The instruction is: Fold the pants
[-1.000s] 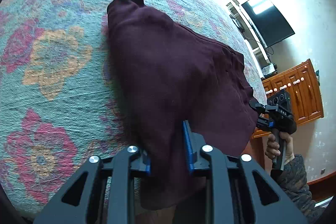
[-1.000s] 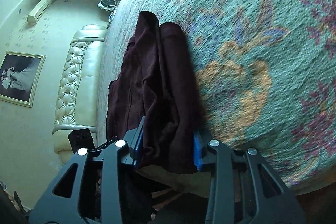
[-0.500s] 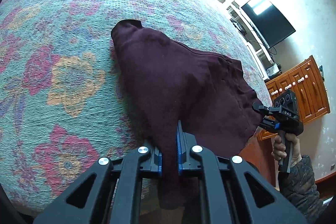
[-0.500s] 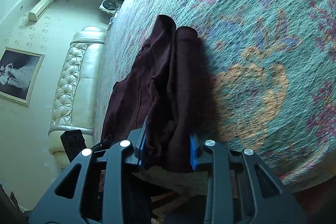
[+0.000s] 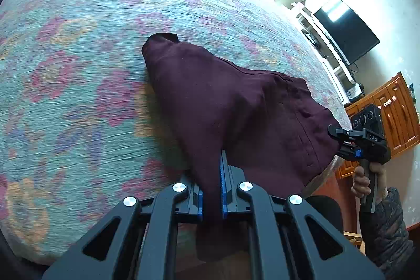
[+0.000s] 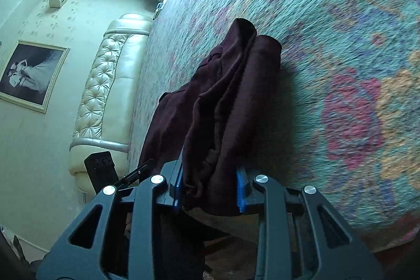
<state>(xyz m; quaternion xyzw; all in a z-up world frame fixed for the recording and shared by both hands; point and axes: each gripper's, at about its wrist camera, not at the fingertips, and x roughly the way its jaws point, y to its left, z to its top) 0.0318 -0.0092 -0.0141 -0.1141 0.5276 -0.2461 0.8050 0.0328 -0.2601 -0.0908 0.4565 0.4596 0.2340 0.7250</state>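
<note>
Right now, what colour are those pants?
Dark maroon pants, plain; the left wrist view shows them best.

Your left tool point(image 5: 211, 194) is matte black with triangular cut-outs, silver round screws and blue ribbed pads. Your right tool point(image 6: 210, 190) matches it, its housing marked "DAS". Your bare hand point(image 5: 366, 179) leaves a dark quilted sleeve point(image 5: 384, 235).

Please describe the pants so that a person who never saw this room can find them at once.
Look at the wide bed covered by a teal bedspread with pink and orange flowers. Near its edge lies one dark maroon cloth pair of pants, bunched and partly folded. It is the only plain, dark item on the patterned cover, and both grippers pinch its near edge.
</note>
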